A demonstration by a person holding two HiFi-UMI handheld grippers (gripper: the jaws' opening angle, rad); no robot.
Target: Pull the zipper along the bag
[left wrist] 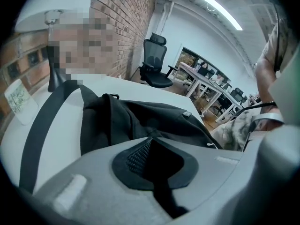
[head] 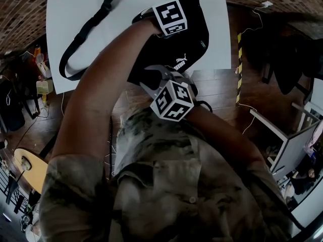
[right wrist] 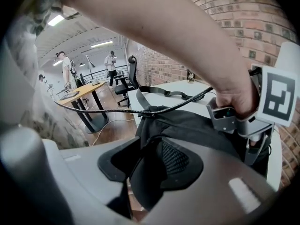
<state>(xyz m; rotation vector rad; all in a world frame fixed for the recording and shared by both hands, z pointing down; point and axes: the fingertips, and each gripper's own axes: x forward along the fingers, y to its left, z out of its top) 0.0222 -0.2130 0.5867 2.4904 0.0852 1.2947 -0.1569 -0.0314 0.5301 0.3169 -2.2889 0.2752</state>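
Observation:
A black bag (head: pixel 194 39) lies on the white table (head: pixel 70 4), its near end hanging over the table's front edge. Its strap (head: pixel 81 39) loops off to the left. My left gripper (head: pixel 176 32) sits on top of the bag; in the left gripper view this gripper (left wrist: pixel 152 165) is shut on a fold of the bag's black fabric (left wrist: pixel 140 116). My right gripper (head: pixel 156 79) is at the overhanging end. In the right gripper view its jaws (right wrist: pixel 150 168) stand apart with loose black fabric between them, the pads not pressing. The zipper pull is hidden.
A black cable (right wrist: pixel 140 110) crosses in front of the bag. The wooden floor below the table edge has a yellow-black taped strip (head: pixel 238 69). A round wooden table (head: pixel 30 168) stands at left, an office chair (left wrist: pixel 157 62) beyond the white table. People (right wrist: pixel 111 62) stand far off.

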